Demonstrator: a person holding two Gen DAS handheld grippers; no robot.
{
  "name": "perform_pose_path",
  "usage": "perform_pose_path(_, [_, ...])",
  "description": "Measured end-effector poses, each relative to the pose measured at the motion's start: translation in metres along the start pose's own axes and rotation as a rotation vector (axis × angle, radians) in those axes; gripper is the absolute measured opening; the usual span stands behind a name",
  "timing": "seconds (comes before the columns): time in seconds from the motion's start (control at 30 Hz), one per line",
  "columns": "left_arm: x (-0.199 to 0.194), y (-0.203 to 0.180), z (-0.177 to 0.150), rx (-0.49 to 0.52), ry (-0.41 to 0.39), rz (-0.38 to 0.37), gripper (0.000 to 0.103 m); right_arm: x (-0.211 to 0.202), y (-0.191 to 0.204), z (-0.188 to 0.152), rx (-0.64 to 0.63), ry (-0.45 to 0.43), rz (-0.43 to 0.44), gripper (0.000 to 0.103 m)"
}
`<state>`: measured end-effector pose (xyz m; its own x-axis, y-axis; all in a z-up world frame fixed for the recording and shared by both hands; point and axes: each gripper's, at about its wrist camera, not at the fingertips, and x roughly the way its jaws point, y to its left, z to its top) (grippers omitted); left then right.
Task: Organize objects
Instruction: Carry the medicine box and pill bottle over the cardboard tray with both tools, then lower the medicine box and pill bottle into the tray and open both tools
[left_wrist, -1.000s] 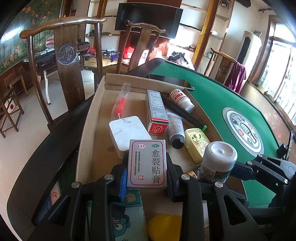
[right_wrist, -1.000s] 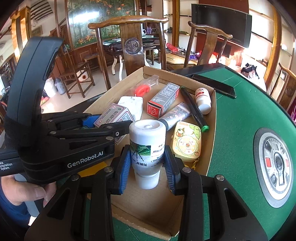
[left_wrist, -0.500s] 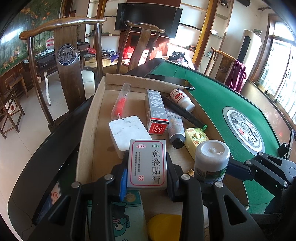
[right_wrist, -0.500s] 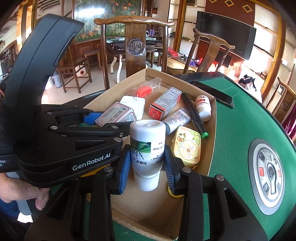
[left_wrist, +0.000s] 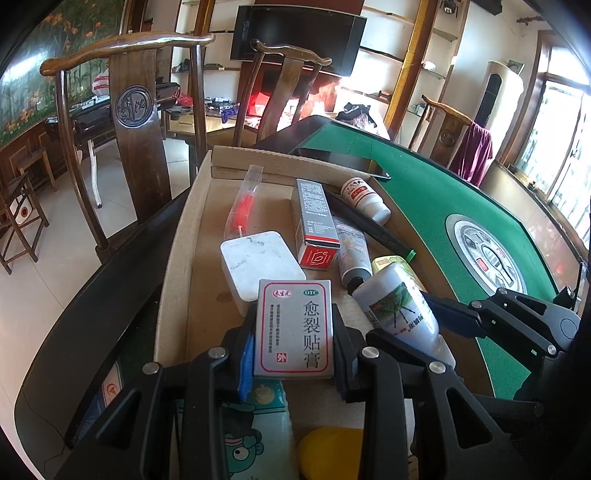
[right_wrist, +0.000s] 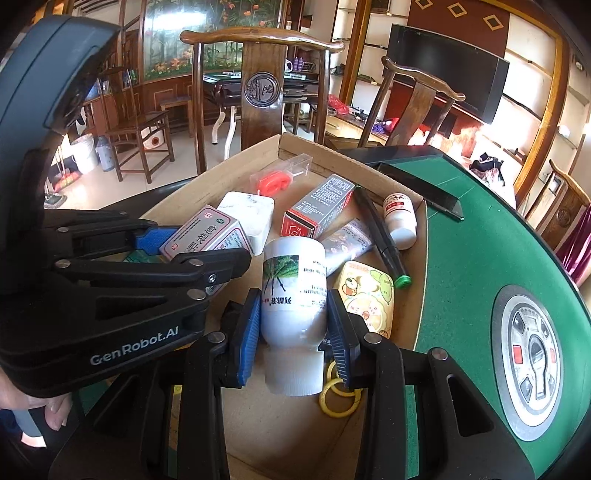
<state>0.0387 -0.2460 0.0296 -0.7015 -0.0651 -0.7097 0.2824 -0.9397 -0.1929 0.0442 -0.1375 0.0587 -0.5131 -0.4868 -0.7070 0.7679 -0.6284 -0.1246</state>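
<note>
Yellow object (left_wrist: 332, 452) at lower centre of the left view is cut off, unidentifiable. Cardboard tray (left_wrist: 177, 258) on the green desk (left_wrist: 436, 199) holds boxes, tubes, bottles. Left hand-held gripper (left_wrist: 295, 354) clamps the ointment box (left_wrist: 295, 328); right hand-held gripper (right_wrist: 293, 325) clamps the white bottle (right_wrist: 295, 295), tilted, lower centre.

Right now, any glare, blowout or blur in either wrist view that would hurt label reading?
Left wrist: windows at right blown out, but the medicine box in the left tool reads sharp; strong fisheye bend at the edges. Right wrist: white bottle label sharp though upside down; backlit windows at left, dark tool body fills the left side.
</note>
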Motion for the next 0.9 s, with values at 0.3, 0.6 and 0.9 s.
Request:
perform_pose_path(0.3, [0.003,0.003,0.002,-0.001,0.011,-0.004,0.034,0.017,-0.006,0.006,0.02,0.019,0.025,0.035])
perform_pose_path(0.6, [0.006,-0.001,0.001,0.004,0.015,0.001,0.034,0.02,-0.008,0.004,0.041,0.039,0.053,0.035])
perform_pose_path(0.9, [0.009,0.0,0.0,0.008,0.034,0.011,0.034,0.022,-0.013,-0.001,0.087,0.059,0.084,0.035])
